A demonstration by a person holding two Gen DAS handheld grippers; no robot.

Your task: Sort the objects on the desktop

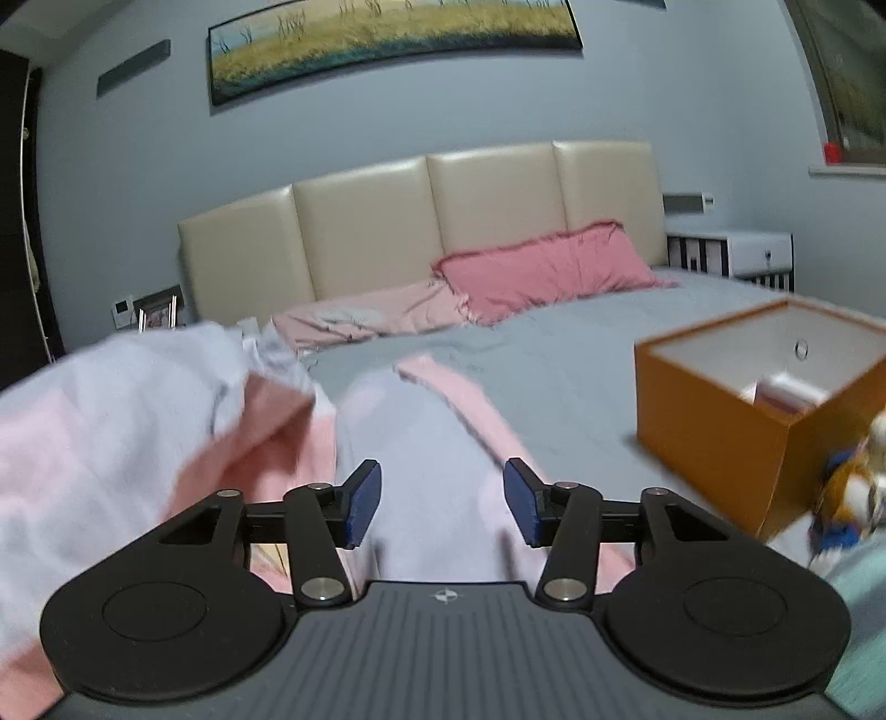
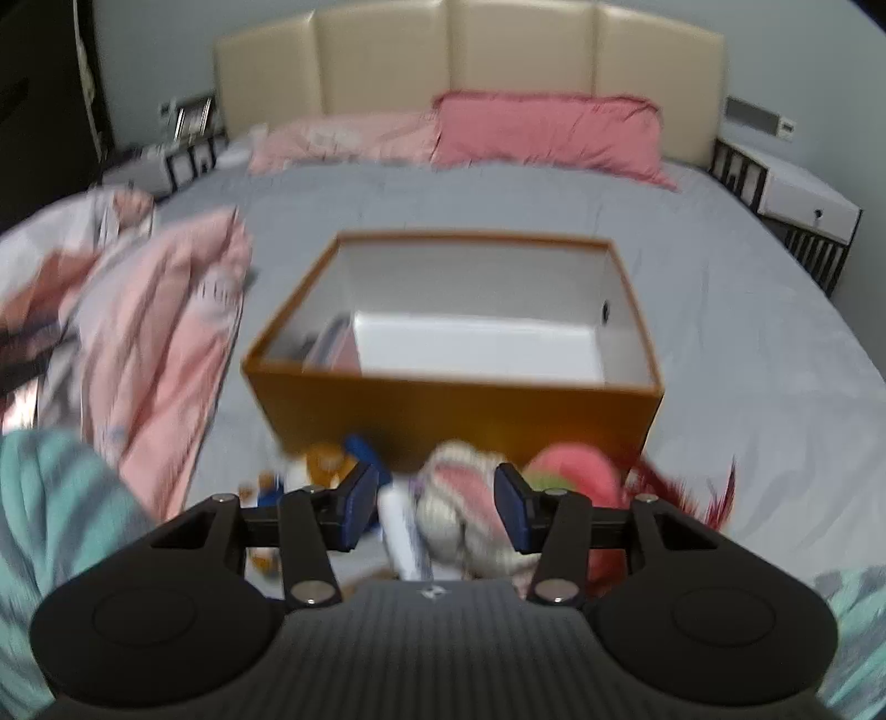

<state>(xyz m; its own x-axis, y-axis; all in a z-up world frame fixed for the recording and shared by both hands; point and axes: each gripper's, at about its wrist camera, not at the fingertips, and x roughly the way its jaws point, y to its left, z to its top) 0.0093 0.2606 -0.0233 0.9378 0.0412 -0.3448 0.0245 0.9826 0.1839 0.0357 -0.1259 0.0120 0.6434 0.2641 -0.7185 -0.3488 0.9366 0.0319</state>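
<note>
An open orange box (image 2: 454, 404) with a white inside stands on the grey bed, and a few flat items (image 2: 332, 343) lie in its left corner. A heap of toys lies in front of the box. It holds an orange and blue figure (image 2: 326, 459), a cream and pink knitted toy (image 2: 459, 498), a pink and green plush (image 2: 576, 471), a white tube (image 2: 407, 531) and something red and fringed (image 2: 692, 487). My right gripper (image 2: 436, 493) hovers open over the knitted toy, pads clear of it. My left gripper (image 1: 442, 487) is open over a pink and white quilt, left of the box (image 1: 714, 443) and the figure (image 1: 847, 487).
The crumpled pink and white quilt (image 1: 166, 421) covers the bed's left side. Pink pillows (image 2: 548, 133) lean on a beige headboard (image 2: 470, 50). A white nightstand (image 2: 803, 199) stands at the right. Teal fabric (image 2: 50, 498) fills the near corners. Grey sheet (image 2: 747, 332) lies bare right of the box.
</note>
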